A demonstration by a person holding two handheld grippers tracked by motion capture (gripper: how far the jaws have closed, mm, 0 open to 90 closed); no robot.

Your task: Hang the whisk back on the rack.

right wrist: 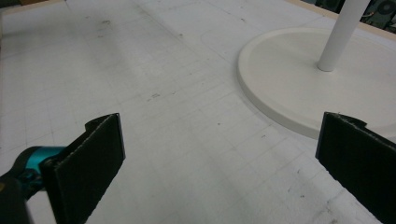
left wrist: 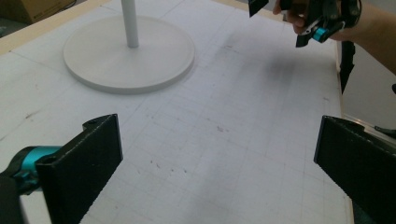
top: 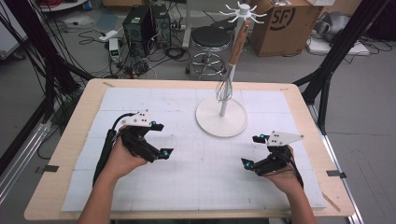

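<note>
Left tongs (top: 159, 139) held low over the white mat (top: 140, 100) at the left of the tabletop (top: 74, 140), jaws spread wide with nothing between them; in the left gripper view, bare gridded mat between the two black pads. Right tongs (top: 254, 150) held likewise at the right, jaws wide apart and empty, angled toward the middle. Both pairs well apart from the stand (top: 221, 116), which sits on its round white base at the far centre of the mat, upright. Whisk (top: 226, 88) hung from one of the hooks at the top of the stand, wooden handle uppermost and tilted, wire head down beside the pole, just above the base and clear of it. Hanging position probably chosen to keep the wires off the mat and the handle free on all sides for a grasp. Open, symmetrical hold of both tongs judged a ready posture: reach to the whisk possible from either side, with neither yet committed.
</note>
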